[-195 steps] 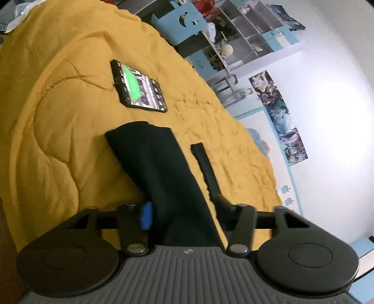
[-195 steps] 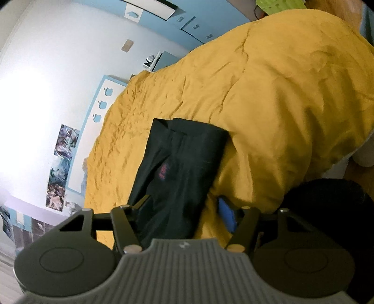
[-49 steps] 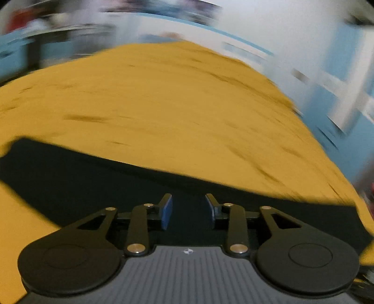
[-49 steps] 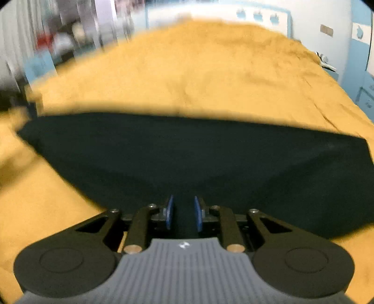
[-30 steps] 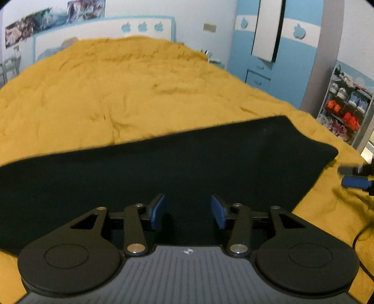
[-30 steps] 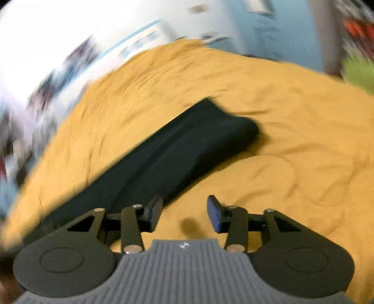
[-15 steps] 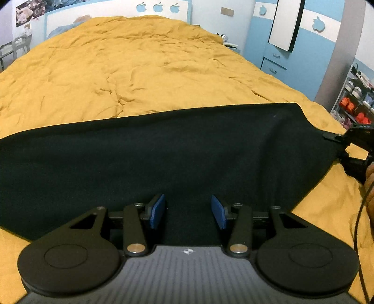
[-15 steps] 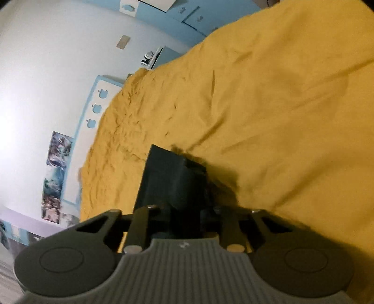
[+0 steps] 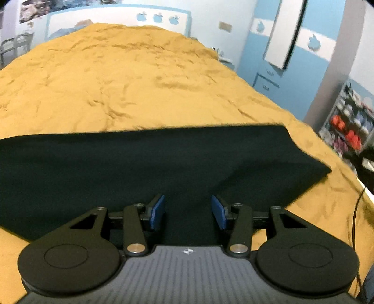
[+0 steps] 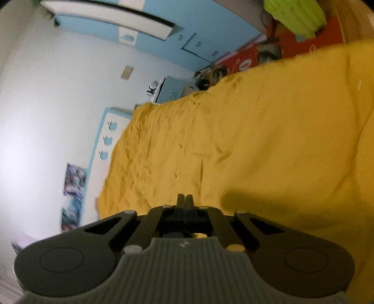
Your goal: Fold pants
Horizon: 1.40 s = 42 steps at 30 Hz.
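The black pants (image 9: pixel 163 168) lie flat in a long band across the yellow bedspread (image 9: pixel 140 81), their right end by the bed's right edge. My left gripper (image 9: pixel 188 212) hovers over the band's near edge, open, its blue pads (image 9: pixel 157 211) well apart with black cloth beneath them, not pinched. In the right wrist view my right gripper (image 10: pixel 184 200) is shut, its fingers pressed together over bare yellow bedspread (image 10: pixel 280 140), with no cloth showing between them. The pants do not appear in that view.
A blue wardrobe (image 9: pixel 268 58) and a shelf of shoes (image 9: pixel 350 121) stand past the bed's right side. A black cable (image 9: pixel 355 215) hangs at the right edge. A headboard (image 9: pixel 116 18) closes the far end. Red boxes (image 10: pixel 292 44) sit beyond the bed.
My right gripper shut and swung away from the pants' end, which has left its view. It no longer shows at the right of the left wrist view. The left gripper barely moved.
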Each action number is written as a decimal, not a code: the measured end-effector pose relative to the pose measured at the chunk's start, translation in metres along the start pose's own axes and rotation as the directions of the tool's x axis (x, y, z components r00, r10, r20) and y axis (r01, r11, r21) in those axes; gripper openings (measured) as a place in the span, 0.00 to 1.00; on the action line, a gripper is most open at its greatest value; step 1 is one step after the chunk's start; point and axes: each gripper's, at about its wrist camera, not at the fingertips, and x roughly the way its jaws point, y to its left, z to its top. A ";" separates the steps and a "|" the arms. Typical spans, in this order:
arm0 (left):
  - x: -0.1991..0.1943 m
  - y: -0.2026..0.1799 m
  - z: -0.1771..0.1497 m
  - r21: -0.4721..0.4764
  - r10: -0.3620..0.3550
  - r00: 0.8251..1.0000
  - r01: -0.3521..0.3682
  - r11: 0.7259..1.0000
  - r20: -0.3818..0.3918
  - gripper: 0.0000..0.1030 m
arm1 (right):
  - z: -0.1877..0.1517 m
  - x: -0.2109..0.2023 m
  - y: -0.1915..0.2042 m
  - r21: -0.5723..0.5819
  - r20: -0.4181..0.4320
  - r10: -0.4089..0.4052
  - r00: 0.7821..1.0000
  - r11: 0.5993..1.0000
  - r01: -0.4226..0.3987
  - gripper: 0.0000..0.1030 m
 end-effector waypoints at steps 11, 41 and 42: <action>-0.088 0.194 0.004 -0.396 0.198 0.980 -0.171 0.902 0.027 0.54 | -0.101 0.019 0.087 -0.449 -0.162 0.002 0.987 0.890 -0.075 0.00; -0.086 0.512 -0.068 -0.935 0.249 0.944 0.129 0.329 0.218 0.53 | -0.608 0.161 0.266 -0.879 -0.471 -0.116 0.874 0.145 -0.454 0.00; -0.085 0.512 -0.068 -0.936 0.258 0.941 0.126 0.329 0.217 0.48 | -0.615 0.164 0.257 -0.880 -0.471 -0.143 0.870 0.144 -0.453 0.00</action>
